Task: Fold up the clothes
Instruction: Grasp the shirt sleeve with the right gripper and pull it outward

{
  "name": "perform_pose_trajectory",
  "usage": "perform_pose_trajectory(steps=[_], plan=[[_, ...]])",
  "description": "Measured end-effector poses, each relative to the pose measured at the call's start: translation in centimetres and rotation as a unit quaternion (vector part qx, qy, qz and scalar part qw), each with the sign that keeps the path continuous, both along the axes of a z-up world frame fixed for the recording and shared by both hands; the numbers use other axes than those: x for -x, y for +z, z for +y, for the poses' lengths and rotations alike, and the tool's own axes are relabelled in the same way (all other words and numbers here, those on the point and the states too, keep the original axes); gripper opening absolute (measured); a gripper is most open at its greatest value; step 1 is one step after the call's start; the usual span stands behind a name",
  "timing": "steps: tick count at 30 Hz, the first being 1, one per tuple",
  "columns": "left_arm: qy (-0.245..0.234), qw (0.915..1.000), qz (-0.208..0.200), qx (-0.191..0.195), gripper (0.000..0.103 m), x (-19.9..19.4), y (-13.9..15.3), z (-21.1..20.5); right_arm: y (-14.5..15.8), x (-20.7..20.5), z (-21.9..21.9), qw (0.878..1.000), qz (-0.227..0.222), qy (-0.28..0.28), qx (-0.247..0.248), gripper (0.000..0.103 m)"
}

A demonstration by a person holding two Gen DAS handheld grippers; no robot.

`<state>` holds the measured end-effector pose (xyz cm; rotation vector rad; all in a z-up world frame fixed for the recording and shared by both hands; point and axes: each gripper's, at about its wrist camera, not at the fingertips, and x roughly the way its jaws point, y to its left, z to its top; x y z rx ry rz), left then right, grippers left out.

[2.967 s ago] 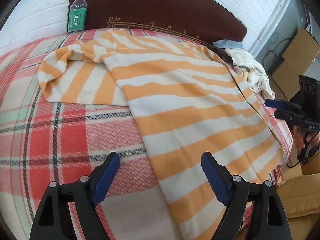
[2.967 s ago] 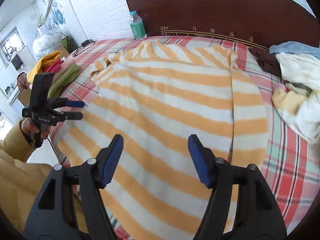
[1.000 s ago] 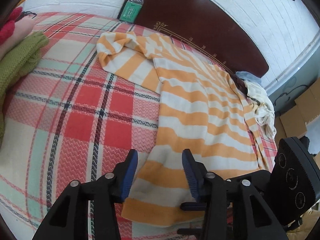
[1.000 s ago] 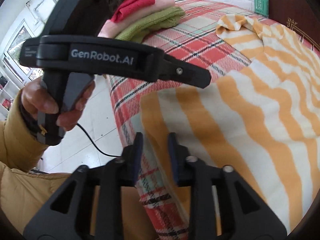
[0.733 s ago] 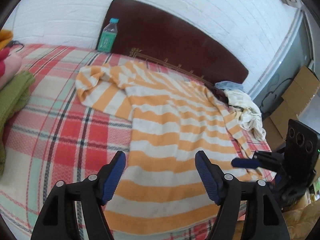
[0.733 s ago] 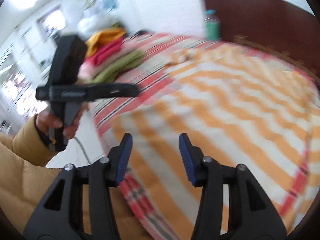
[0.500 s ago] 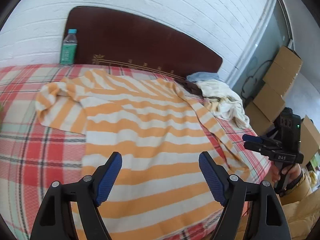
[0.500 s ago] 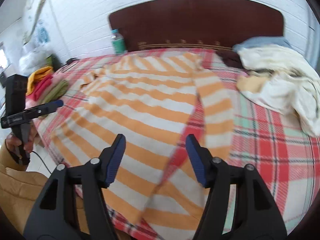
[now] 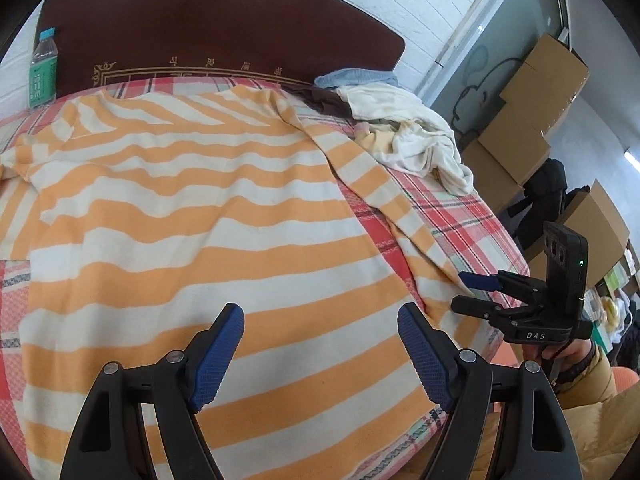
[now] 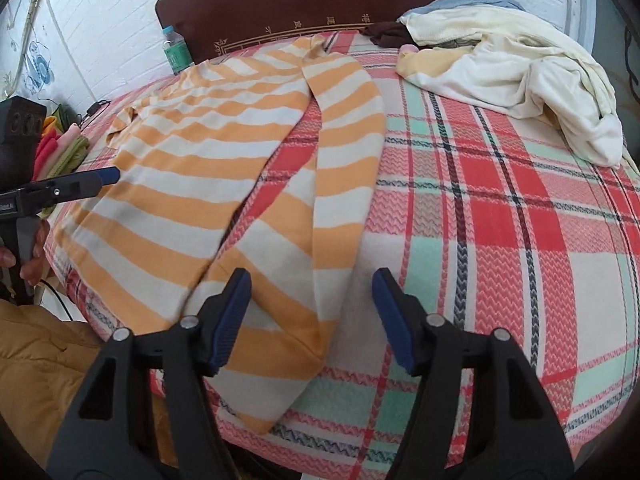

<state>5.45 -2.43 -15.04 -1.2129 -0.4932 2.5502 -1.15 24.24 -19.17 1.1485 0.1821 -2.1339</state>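
Fingers, left: left gripper (image 9: 320,344) has its fingers spread wide, nothing between them; it hovers over the lower body of the sweater (image 9: 192,216)
Fingers, right: right gripper (image 10: 310,314) likewise spread and empty; poised above the cuff end of the sleeve (image 10: 320,208)
Sweater: orange-and-cream striped, laid flat on the plaid bed (image 10: 500,208); neck toward the headboard (image 9: 224,32), hem at the near edge; the sleeve on the right gripper's side lies straight out beside the body, its cuff hanging slightly over the bed edge
Step (judged): garment looks spread and smoothed; no fold made yet; this reads as the approach to the first fold, the sleeve brought in over the body
Next move (judged): right fingers need to drop onto the sleeve near the cuff, close on the top layer only, then carry it across toward the centre; left gripper could pin the body so it does not drag; plaid cover beneath could get pinched along with the sleeve
Left view only: cardboard boxes (image 9: 532,92) beyond the bed; the far sleeve bunched at the sweater's other side; right gripper seen from the side, spread
Right view only: folded stack (image 10: 60,148) of finished clothes at the far bed edge; full length of the near sleeve
Both views: bottle (image 10: 176,54) by the headboard; unfolded pile (image 10: 512,64) near the pillow end, well apart from the sweater body
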Motion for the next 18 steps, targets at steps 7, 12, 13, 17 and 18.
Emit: perform_pose_trajectory(steps=[7, 12, 13, 17, 18], plan=[[0.003, 0.9998, -0.018, -0.004, 0.081, 0.8, -0.6, 0.3, 0.8, 1.9, 1.2, 0.999, -0.006, -0.003, 0.031, 0.007], [0.001, 0.9997, -0.024, -0.003, 0.081, 1.4, -0.8, 0.4, 5.3, 4.2, 5.1, 0.990, 0.001, -0.030, 0.136, 0.006], [0.001, 0.9997, -0.024, -0.003, 0.081, 1.5, -0.8, 0.4, 6.4, 4.7, 6.1, 0.989, 0.017, -0.043, 0.143, 0.006], [-0.001, 0.9996, -0.026, -0.005, 0.081, 1.9, -0.9, 0.4, 9.4, 7.0, 9.7, 0.979, 0.040, -0.089, 0.181, 0.006], [-0.001, 0.9996, -0.028, -0.004, 0.081, 2.1, -0.9, 0.3, 9.4, 7.6, 10.3, 0.977, 0.033, -0.098, 0.185, 0.006]])
